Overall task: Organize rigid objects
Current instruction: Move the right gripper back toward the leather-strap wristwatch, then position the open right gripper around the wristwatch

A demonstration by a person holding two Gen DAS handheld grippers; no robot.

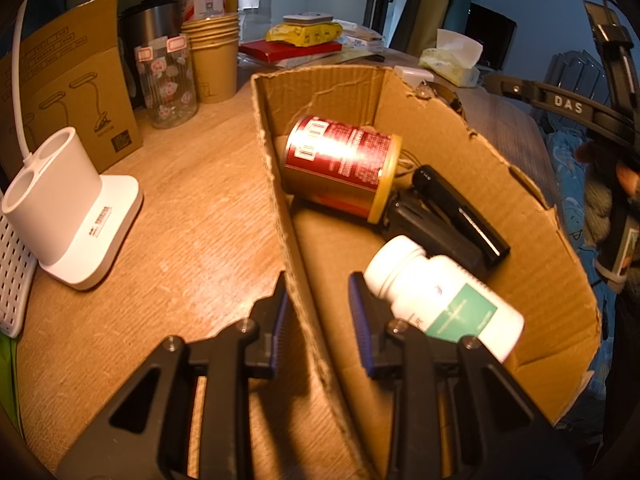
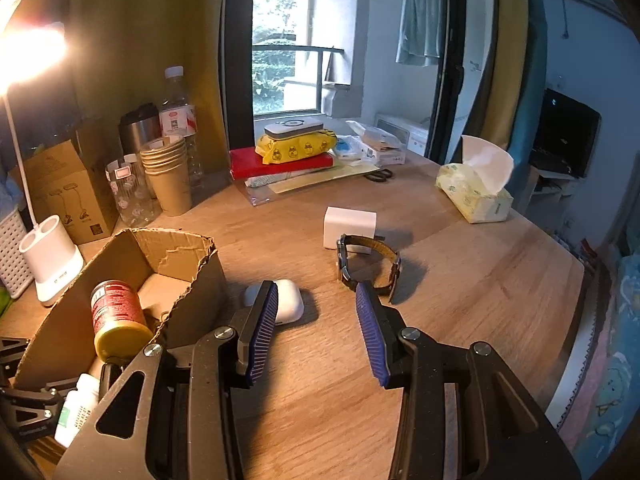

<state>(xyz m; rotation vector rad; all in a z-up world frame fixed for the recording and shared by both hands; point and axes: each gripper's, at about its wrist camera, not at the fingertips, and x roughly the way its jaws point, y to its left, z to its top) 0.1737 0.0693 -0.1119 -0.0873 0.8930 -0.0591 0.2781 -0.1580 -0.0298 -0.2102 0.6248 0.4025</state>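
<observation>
Left wrist view: we take the cardboard box (image 1: 440, 128) as landmark. Our left gripper (image 1: 320, 312) straddles the box's near left wall, one finger outside over the table (image 1: 180, 208), one inside. There is a visible gap between the pads and the wall, so we can't tell if it truly pinches the cardboard; it looks like a steadying hold. Inside the box: red can (image 1: 340, 164) on its side at the far end, black device (image 1: 456, 216) just beside it, white pill bottle (image 1: 444, 300) nearest us, touching the inner finger. The white lamp base (image 1: 76, 216) stands well left of the box.

Right wrist view: the right gripper (image 2: 316, 320) has its jaws spread and empty, nothing between the pads. It hovers over bare table just right of the box (image 2: 120, 264). White earbud case (image 2: 290, 300) lies just outside the box's right wall, partly hidden behind the left finger. Wristwatch (image 2: 368, 264) stands on edge further right, white charger (image 2: 350, 226) just behind it.

Step, we judge: pick the next loose item. To do it well, centre the pads on the earbud case, come down, and close across its narrow sides, since its smooth, rounded shell may slip. Keep the left hold steady on the box.
</observation>
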